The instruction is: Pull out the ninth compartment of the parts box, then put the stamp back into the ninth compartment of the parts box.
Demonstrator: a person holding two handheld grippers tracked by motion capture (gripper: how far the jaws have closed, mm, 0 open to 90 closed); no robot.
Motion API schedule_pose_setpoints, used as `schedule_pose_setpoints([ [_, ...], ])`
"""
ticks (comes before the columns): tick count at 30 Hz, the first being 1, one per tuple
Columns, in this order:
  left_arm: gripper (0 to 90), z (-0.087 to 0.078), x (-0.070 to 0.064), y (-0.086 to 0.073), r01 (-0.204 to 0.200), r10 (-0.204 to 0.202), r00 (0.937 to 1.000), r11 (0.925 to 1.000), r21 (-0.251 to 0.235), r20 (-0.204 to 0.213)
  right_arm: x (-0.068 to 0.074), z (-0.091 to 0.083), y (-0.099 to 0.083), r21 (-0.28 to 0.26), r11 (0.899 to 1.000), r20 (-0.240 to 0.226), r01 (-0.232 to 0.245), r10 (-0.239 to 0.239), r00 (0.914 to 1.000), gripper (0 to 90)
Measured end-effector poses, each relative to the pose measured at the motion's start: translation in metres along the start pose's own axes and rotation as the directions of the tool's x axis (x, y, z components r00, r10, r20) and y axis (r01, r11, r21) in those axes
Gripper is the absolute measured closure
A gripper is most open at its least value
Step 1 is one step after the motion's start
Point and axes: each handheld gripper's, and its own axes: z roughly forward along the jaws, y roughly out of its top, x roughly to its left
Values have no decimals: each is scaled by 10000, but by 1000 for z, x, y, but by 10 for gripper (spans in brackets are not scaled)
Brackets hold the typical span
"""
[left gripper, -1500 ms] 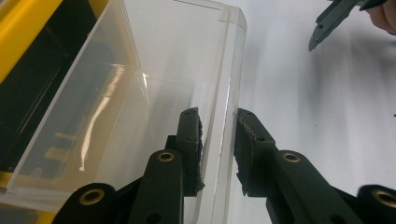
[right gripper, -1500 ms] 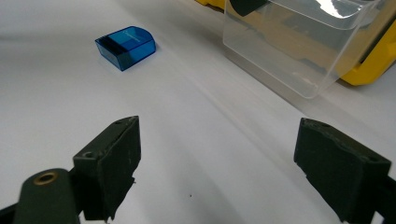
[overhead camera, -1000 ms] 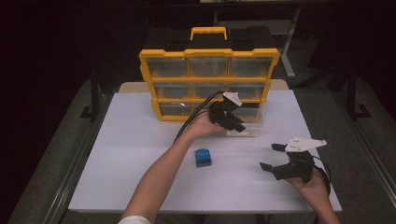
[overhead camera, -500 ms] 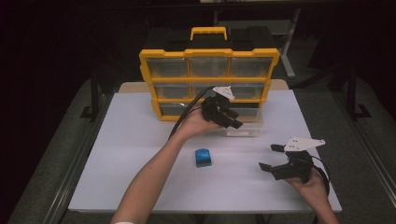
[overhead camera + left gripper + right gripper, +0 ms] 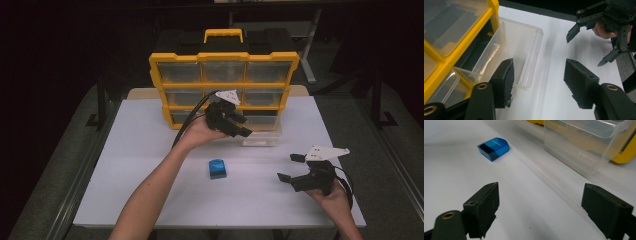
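1. A white table (image 5: 150, 150) is set in a dark room.
2. The right gripper (image 5: 292, 168) is held nearest, jaws spread, empty.
3. A blue block (image 5: 217, 168) lies in front of the yellow organizer (image 5: 225, 57).
4. The left gripper (image 5: 240, 125), jaws apart and empty, is held beside the organizer's pulled-out clear drawer (image 5: 529, 47).

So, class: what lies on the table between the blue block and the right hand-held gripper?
Nothing: the high view shows bare white table between blue block and right hand-held gripper.
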Motion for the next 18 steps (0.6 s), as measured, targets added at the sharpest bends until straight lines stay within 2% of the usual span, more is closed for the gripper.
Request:
schedule_pose_setpoints([
  [2,389,-9,-5,-3,37,-40,9999,9998,-196,-157,1,-1,1,-112,9999,-37,31,-31,10000,139],
  [5,379,-19,-7,-5,11,-19,9996,9995,-315,-274,2,0,1,36,10000,-64,10,-10,10000,139],
  [7,379,-25,-10,-8,141,-157,9994,9987,-494,-324,2,2,0,148,9999,-64,14,-13,10000,139],
  [10,373,-33,-14,-14,91,-119,9984,9987,-503,-561,3,1,-2,265,9996,-85,18,-16,10000,139],
  [12,372,-33,-14,-14,91,-119,9984,9987,-503,-561,3,1,-2,283,9996,-68,39,-38,10000,139],
  [13,365,-41,-18,-22,67,-105,9973,9987,-510,-733,4,1,-1,262,9997,-96,30,-28,9999,138],
  [18,348,-55,-22,-33,19,-71,9956,9985,-554,-930,6,3,1,301,9995,-142,65,-61,9999,139],
])
